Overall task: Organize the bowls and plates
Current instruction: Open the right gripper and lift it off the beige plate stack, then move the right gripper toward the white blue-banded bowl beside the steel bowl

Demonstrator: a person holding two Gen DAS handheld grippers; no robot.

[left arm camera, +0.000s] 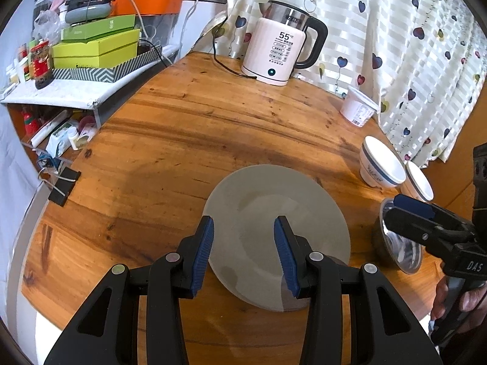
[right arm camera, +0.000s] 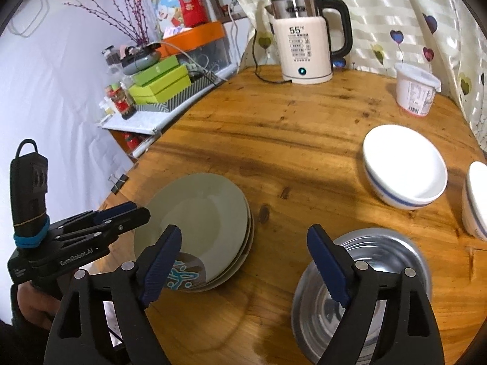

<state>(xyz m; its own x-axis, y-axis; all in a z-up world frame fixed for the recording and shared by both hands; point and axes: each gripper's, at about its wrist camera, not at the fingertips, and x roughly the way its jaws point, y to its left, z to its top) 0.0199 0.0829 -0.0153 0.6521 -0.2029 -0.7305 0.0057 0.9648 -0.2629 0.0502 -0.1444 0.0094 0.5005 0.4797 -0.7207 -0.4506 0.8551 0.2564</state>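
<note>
Because the dishes lie in separate groups on the round table, each entry below runs from the stacked ware outward.

Plate stack (right arm camera: 201,222): near left of the table; smooth grey-green glazed plates, round and shallow, with a patterned plate (right arm camera: 182,276) showing under the near edge. The layers sit unevenly, so a nudge could slide the top plate.
Steel bowls (right arm camera: 365,286): near right; polished nested metal, slick and reflective; a pinch on the thin rim may slip.
White bowls (right arm camera: 404,167): far right, close to the table edge; glossy ceramic with a blue band; a careless reach could push one off.
Left gripper (left arm camera: 243,252): partly spread, empty, above the plates.
Right gripper (right arm camera: 246,267): wide apart, empty, one finger over the steel rim.
Table (right arm camera: 289,127): varnished knotty wood.
Kettle (right arm camera: 304,48): far side; its cord could snag.
</note>
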